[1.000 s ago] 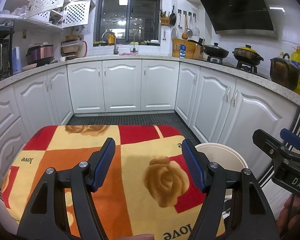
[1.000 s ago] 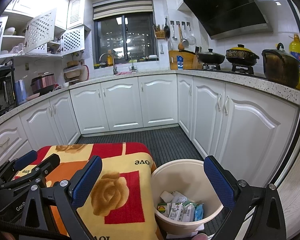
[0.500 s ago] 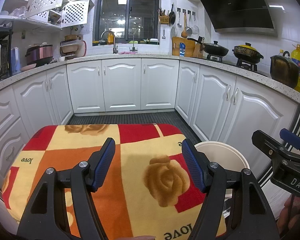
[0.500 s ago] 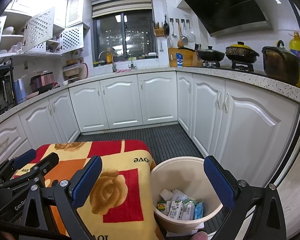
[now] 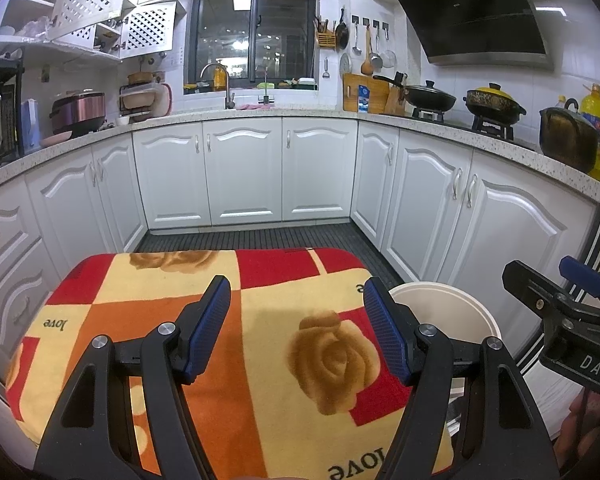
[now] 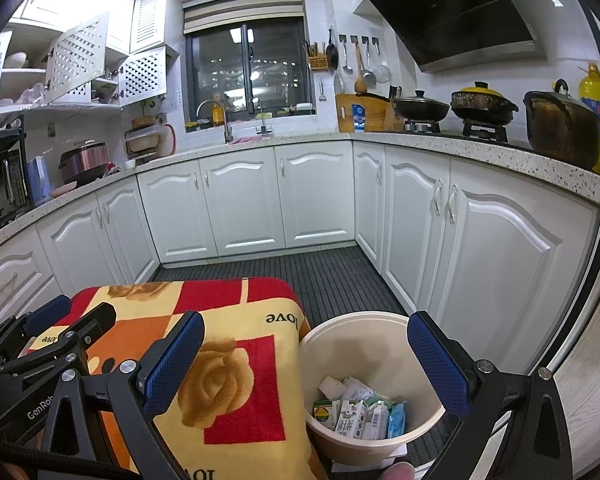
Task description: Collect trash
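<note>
We count 1 bin [image 6: 374, 326], 1 blanket [image 5: 268, 344], 3 pots [image 6: 484, 106] on the counter, approx. 5 cartons [image 6: 358, 414] inside.

In the left wrist view, the left gripper's black frame hides most of the round cream plastic bin [image 5: 440, 294]; its contents are not visible. In the right wrist view, print on the crumpled cartons and wrappers [image 6: 358, 412] is too small to read. The floral red, orange and yellow cloth [image 6: 236, 360] is cut off by the bottom edge.

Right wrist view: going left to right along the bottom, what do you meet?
Left hand-held gripper → patterned cloth → bin with cartons → right hand-held gripper's right finger.
</note>
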{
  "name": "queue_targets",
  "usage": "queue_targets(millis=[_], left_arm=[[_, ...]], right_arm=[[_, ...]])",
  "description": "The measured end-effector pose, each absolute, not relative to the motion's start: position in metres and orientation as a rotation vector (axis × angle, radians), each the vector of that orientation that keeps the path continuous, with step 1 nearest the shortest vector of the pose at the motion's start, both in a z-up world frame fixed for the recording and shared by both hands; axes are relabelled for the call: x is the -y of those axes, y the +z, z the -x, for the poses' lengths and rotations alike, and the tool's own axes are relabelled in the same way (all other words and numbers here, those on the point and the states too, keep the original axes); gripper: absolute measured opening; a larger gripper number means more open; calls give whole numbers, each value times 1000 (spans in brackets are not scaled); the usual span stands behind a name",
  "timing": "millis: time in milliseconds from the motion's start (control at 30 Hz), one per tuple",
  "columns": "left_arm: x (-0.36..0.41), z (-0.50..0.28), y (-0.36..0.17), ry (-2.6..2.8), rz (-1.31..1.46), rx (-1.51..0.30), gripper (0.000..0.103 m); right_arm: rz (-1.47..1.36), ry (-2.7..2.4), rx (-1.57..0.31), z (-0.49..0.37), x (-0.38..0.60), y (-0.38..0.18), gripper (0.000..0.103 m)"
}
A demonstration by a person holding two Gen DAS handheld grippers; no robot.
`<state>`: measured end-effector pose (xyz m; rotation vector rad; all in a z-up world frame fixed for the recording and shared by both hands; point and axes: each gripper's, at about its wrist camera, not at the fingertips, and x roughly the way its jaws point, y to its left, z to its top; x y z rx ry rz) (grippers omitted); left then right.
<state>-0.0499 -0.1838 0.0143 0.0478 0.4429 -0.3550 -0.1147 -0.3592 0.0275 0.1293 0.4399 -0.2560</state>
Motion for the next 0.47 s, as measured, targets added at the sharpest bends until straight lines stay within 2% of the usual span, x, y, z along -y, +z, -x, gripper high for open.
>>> queue_targets(millis=[467], left_arm=[[182, 55, 11, -366, -79, -406, 68]], right_arm=[[-133, -257, -461, 112, 363, 20, 101]])
